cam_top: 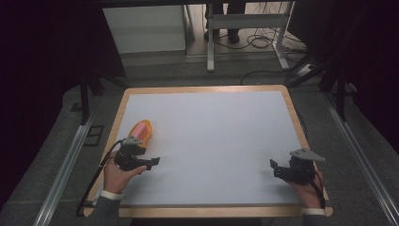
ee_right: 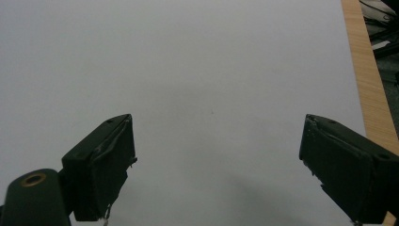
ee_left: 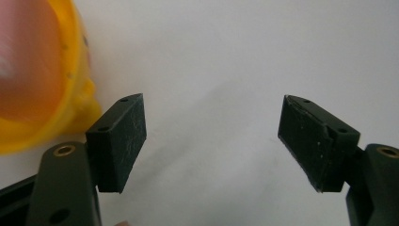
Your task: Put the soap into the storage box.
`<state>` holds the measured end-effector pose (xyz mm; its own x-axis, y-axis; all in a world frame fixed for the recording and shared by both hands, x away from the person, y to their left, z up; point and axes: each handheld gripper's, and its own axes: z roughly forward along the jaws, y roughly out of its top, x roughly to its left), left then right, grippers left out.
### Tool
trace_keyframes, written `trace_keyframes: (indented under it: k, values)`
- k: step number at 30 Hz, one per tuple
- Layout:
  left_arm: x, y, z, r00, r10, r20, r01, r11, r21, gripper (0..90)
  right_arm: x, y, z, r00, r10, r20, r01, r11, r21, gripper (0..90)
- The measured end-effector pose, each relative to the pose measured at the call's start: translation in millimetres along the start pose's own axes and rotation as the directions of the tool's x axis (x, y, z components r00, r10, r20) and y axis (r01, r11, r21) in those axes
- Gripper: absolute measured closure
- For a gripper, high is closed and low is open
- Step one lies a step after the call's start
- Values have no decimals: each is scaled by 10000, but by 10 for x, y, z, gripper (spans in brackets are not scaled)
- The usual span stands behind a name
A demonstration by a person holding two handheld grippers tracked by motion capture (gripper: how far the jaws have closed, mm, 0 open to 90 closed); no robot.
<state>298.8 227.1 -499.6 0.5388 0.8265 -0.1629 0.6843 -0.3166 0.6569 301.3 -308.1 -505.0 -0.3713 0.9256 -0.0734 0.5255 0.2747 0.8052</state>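
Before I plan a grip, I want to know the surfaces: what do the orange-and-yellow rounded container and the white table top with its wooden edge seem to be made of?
The orange-and-yellow rounded container looks like smooth, slightly translucent plastic: light glows through its wall in the left gripper view, though it is blurred there. The white table top looks like matte laminate or painted board, with no glare; its wooden edge shows pale grain.

Black left gripper (cam_top: 151, 162) and right gripper (cam_top: 274, 166), brass-ringed screw holes, scuffed rubber jaws, trailing cables; grey three-cornered plate on the right; white cuffs, grey sleeves.
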Motion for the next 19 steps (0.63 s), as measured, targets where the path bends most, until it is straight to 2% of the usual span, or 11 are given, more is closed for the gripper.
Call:
trace_keyframes:
  k: [6,13,19]
  values:
    - [-39,-125,46,9998,-125,139,126,9999,-54,241,12,4,3,10000,-43,-8,43,10000,-19,107]
    - [-37,-131,18,9996,-196,197,201,9994,-277,240,19,10,9,9999,-118,-12,118,9999,-9,107]
    - [-20,-130,4,9997,-178,186,183,9994,-280,237,29,17,14,9999,-141,-39,141,9999,-49,107]
